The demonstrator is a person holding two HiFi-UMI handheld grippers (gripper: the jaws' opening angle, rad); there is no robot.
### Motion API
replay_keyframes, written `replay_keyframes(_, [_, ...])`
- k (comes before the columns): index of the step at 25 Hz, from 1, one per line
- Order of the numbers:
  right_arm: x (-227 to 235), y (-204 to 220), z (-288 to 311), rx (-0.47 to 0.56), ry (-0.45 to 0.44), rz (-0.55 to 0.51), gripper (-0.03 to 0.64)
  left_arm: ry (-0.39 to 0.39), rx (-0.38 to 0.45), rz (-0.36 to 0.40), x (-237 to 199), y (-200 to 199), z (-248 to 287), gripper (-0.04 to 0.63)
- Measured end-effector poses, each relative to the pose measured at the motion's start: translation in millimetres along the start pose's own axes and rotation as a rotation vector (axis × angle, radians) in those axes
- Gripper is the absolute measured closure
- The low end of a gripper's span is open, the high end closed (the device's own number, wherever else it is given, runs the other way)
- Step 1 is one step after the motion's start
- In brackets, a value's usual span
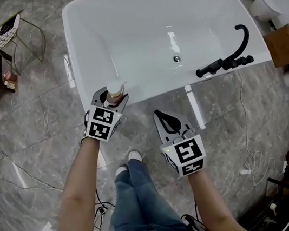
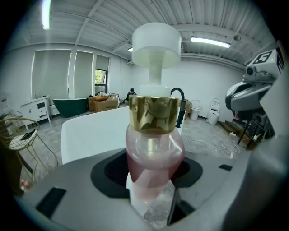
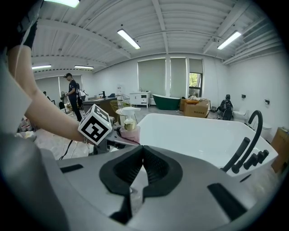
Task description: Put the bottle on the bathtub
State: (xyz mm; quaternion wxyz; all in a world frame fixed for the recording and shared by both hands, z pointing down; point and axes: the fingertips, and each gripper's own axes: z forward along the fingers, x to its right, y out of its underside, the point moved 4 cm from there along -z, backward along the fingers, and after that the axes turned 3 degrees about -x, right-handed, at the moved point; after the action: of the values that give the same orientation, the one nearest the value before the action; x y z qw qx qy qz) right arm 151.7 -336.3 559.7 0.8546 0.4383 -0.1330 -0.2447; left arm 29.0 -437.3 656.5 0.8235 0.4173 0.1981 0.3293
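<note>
A grey marble floor (image 1: 35,119) fills the room, with a white bathtub (image 1: 135,26) across the upper middle of the head view. A black faucet (image 1: 233,53) stands on the tub's right rim. A gold wire chair (image 1: 4,34) sits at upper left, a wooden box (image 1: 284,45) at the right edge, and cables (image 1: 254,162) trail at lower right.

The left gripper (image 1: 113,96) clamps a pink pump bottle (image 2: 153,149) at the tub's near rim. The bottle's base is hidden, so contact with the rim is unclear. The right gripper (image 1: 162,116), at lower centre, has its jaws pressed together on nothing.
</note>
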Motion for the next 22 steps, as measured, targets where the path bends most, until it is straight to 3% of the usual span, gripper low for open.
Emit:
replay_keyframes(7, [-13, -11, 0, 0.01, -0.008, -0.005, 0.6, 0.002, -0.045, -0.003, 4, 5, -1, 0.361])
replay_keyframes(11, [-22, -21, -7, 0.027, -0.004, -0.005, 0.6, -0.072, -0.085, -0.061, -1, 5, -8, 0.254])
replay_keyframes(15, [-28, -37, -18, 0.053, 0.007, 0.003, 0.6, -0.082, -0.077, -0.094, 4, -4, -27, 0.192])
replay_keyframes(22, [-27, -68, -46, 0.087, 0.047, 0.053, 0.6, -0.079, -0.077, -0.091, 21, -22, -65, 0.149])
